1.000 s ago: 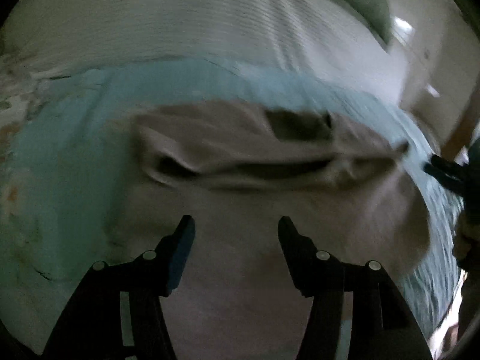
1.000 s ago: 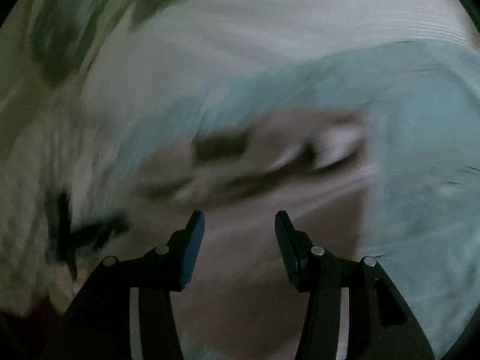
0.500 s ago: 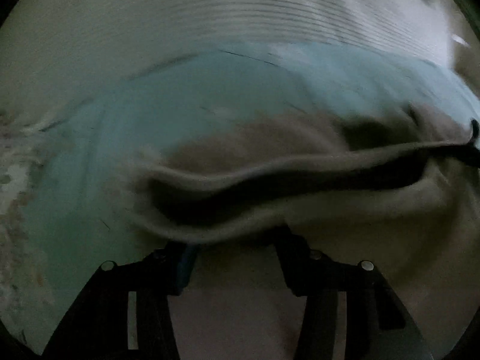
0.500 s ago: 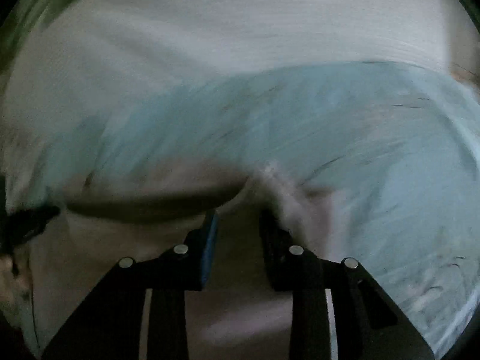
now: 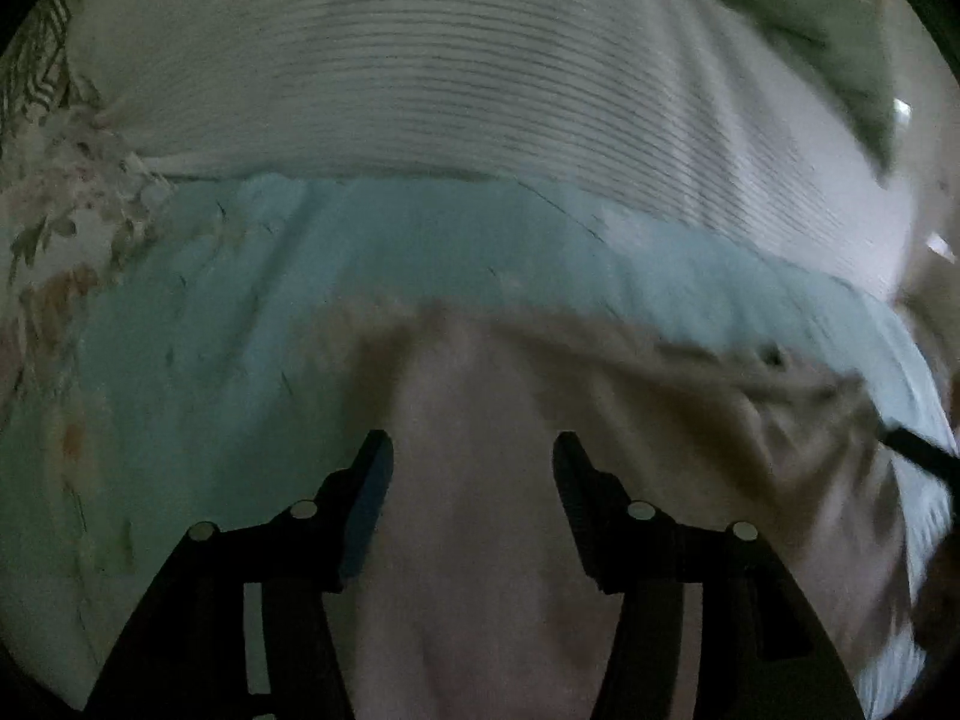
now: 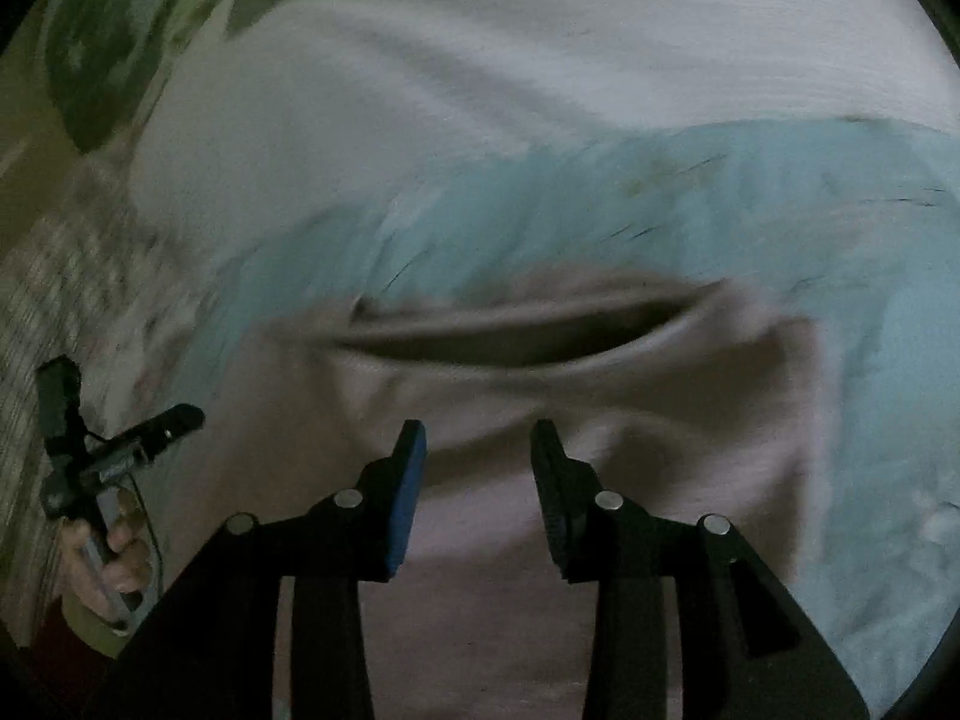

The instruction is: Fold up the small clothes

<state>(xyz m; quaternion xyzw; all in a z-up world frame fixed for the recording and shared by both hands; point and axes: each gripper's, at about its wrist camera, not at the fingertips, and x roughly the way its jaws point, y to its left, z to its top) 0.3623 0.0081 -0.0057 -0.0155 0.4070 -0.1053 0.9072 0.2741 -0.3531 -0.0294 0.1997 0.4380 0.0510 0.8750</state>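
A small beige-pink garment (image 5: 480, 540) lies on a light blue sheet (image 5: 240, 312). In the left wrist view my left gripper (image 5: 473, 456) is open just above the cloth, holding nothing. In the right wrist view the garment (image 6: 600, 396) shows a dark open fold along its far edge. My right gripper (image 6: 478, 444) is open over the near part of the cloth, empty. The left gripper (image 6: 120, 450) with the hand that holds it shows at the left of the right wrist view, beside the garment's edge.
A white ribbed blanket (image 5: 450, 78) lies beyond the blue sheet (image 6: 750, 192). A green patterned cloth (image 6: 108, 42) is at the far left of the right wrist view. A floral fabric (image 5: 54, 228) borders the sheet on the left.
Both grippers were down at the garment's edge half a second ago, the right one nearly closed. Now both are open and drawn back, and the cloth lies flatter.
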